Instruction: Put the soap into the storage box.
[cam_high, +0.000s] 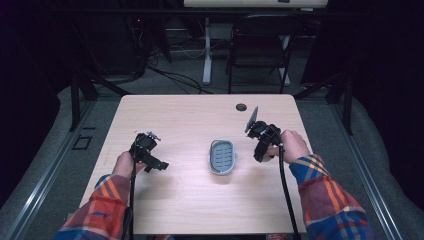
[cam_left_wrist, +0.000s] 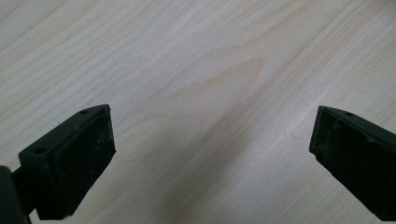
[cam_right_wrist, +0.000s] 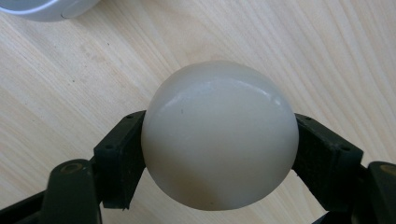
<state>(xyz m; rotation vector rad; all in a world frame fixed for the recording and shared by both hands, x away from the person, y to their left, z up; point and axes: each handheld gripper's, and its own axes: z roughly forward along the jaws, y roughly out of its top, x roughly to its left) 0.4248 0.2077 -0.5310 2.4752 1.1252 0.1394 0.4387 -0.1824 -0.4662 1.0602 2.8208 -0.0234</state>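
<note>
1. Cream-white and glossy, a smooth egg-shaped ball (cam_right_wrist: 219, 135) sits clamped between the two black jaws of the right tool (cam_right_wrist: 219, 154); both pads press on its sides, one on each flank.
2. Seen in the right gripper view, the ball hangs over bare pale wood, and the rounded rim of a grey tray (cam_right_wrist: 46, 9) shows at the upper left corner, apart from the ball.
3. From the high view, the right tool (cam_high: 261, 152) is held in the person's right hand (cam_high: 292, 145) just to the right of the grey tray (cam_high: 222, 156), near it but not touching; the ball itself is too hidden there to pick out.
4. That tray is a small oval dish with a ribbed, darker inside, lying near the middle of the light wooden table (cam_high: 190, 115).
5. At the left side, the left tool (cam_high: 156, 165) is held in the left hand (cam_high: 125, 162), well apart from the tray, pointing down toward the table.
6. Its jaws stand wide apart in the left gripper view, left tool (cam_left_wrist: 212, 140), with nothing between them but wood grain.
7. Both forearms wear plaid sleeves (cam_high: 325, 195) in orange, red and blue, and a black cable (cam_high: 285, 185) trails from the right tool toward the table's near edge.
8. Beyond the table stand a dark folding chair (cam_high: 260, 47) and a white desk leg (cam_high: 206, 50).
</note>
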